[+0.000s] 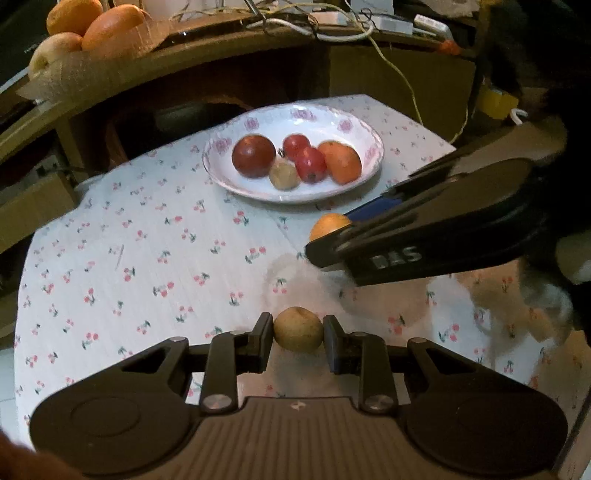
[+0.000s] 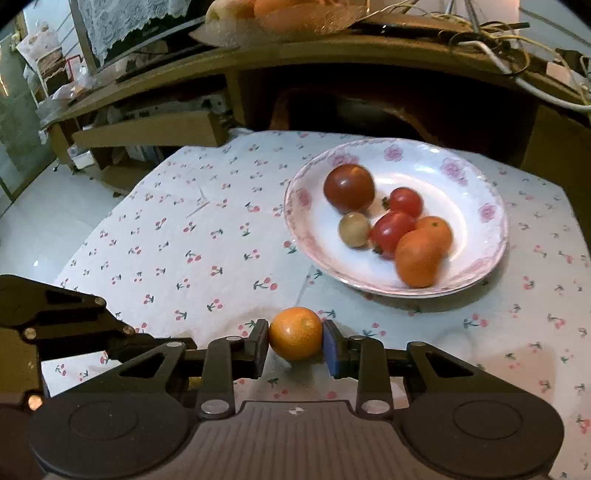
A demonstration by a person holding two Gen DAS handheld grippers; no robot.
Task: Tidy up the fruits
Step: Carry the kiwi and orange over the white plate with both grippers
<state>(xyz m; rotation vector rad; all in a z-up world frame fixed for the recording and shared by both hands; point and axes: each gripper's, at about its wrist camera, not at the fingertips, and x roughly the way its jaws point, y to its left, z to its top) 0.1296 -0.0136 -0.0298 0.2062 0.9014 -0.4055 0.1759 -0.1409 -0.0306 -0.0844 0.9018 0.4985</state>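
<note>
Clamped between the two pads of the left gripper [image 1: 298, 332], a small tan-yellow fruit [image 1: 298, 329] sits squarely in the gap, touched on both sides, low over the cherry-print tablecloth [image 1: 147, 258]. Close beside it on the right, the right gripper [image 2: 296, 341] is closed on a small orange [image 2: 295, 333], its pads pressing either flank of the fruit, which is centred between them just above the cloth; in the left wrist view only the top of that orange shows past the gripper's black fingers. Beyond both tools, a white plate with pink flowers [image 2: 480, 206] rests on the cloth and holds five pieces: one large dark red tomato [image 2: 349, 187], two smaller red tomatoes [image 2: 405, 201], one pale brownish round fruit [image 2: 354, 229] and one orange citrus [image 2: 423, 251], all bunched together toward the middle. Behind the table, on a wooden shelf [image 1: 229, 40], more large orange and yellow fruits [image 1: 110, 27] are heaped; their count is unclear.
</note>
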